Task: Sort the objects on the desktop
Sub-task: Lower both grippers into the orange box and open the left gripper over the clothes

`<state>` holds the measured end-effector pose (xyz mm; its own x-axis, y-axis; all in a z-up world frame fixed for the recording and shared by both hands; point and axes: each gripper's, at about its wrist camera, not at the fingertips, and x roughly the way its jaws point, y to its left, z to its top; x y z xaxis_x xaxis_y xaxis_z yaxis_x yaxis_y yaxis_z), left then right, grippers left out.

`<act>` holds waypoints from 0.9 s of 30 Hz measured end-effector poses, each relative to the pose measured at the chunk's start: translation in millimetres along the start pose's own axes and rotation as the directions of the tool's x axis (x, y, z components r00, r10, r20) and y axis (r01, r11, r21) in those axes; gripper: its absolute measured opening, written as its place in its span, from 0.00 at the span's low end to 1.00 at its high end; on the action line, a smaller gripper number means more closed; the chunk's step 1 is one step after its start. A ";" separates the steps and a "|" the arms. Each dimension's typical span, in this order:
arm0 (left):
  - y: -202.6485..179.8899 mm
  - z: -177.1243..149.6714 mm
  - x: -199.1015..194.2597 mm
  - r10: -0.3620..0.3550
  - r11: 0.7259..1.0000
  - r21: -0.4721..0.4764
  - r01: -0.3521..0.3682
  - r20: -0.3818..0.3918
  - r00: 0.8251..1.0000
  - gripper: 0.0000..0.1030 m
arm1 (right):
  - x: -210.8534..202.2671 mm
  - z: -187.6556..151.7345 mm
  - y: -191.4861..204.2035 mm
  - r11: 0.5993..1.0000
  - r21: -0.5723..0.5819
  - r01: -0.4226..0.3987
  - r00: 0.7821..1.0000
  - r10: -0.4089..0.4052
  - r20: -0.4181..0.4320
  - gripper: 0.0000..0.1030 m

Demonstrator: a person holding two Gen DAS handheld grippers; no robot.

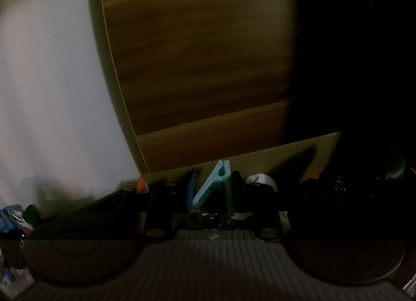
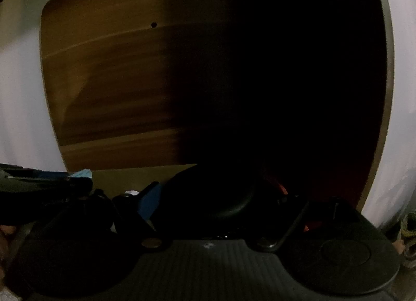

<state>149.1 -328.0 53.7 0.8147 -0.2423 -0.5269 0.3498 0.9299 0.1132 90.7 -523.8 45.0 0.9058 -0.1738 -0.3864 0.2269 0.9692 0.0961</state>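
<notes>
I hold the light-blue clothespin (image 1: 217, 184) clamped in the left gripper (image 1: 212, 192) near the tabletop's (image 1: 260, 160) back edge, cannot judge the right gripper's (image 2: 208, 212) opening, and should carry it level

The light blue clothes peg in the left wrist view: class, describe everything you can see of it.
The light blue clothes peg looks like smooth plastic, with two arms that meet at the top and spread apart lower down, like a narrow letter A, and a small notch near the tip. It stands nearly upright, leaning slightly, between the dark fingers of the left gripper. A darker blue pad sits close on its left. Whether the fingers actually press it is too dim to tell. Its lower ends are hidden in shadow.
</notes>
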 end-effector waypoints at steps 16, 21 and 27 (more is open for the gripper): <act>-6.1 7.9 17.8 0.015 1.000 0.014 -0.015 -0.039 0.999 0.27 | 9.2 9.9 4.8 1.000 -0.007 0.002 0.998 -0.003 -0.057 0.78; -4.2 7.5 20.1 0.009 1.000 0.013 -0.008 -0.051 0.999 0.27 | 14.4 14.4 4.9 1.000 -0.009 0.001 0.997 -0.001 -0.079 0.78; 0.4 6.6 13.1 -0.001 1.000 -0.009 0.001 -0.011 1.000 0.75 | 16.0 14.1 8.8 1.000 -0.009 0.011 0.996 -0.012 -0.090 0.92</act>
<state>163.0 -332.7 52.4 0.8092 -0.2405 -0.5361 0.3464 0.9322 0.1047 112.2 -520.5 52.6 0.8670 -0.1692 -0.4688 0.2339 0.9687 0.0830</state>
